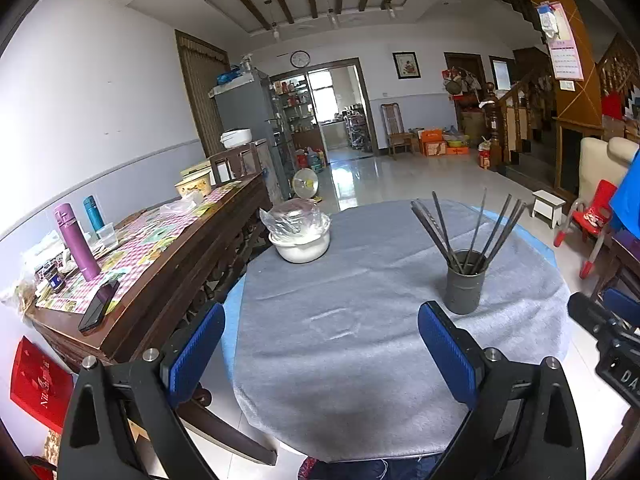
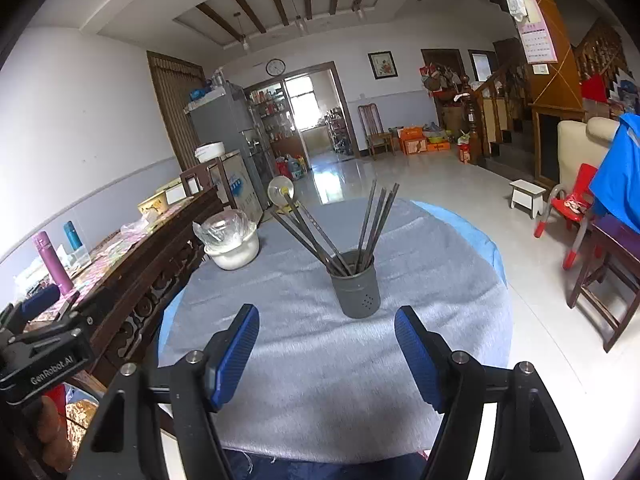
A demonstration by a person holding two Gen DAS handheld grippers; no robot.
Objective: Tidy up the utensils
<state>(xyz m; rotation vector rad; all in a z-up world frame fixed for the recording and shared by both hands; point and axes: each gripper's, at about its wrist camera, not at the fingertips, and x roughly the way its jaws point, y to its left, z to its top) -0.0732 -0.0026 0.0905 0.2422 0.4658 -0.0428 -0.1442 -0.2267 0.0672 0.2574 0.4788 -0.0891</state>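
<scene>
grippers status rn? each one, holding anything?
Left gripper: open, holding nothing, above the grey cloth.
Right gripper: open, holding nothing, short of the chopstick holder.

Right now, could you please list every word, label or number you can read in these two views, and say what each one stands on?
"GenRobot.AI": on the black body of the left gripper, seen from the right wrist.
"DA": cut-off letters on the right gripper, seen from the left wrist.
Red bag: white lettering, too blurred to read.
Wall calendar, wall clock, blue printing on the cabinet: too small to read.
</scene>
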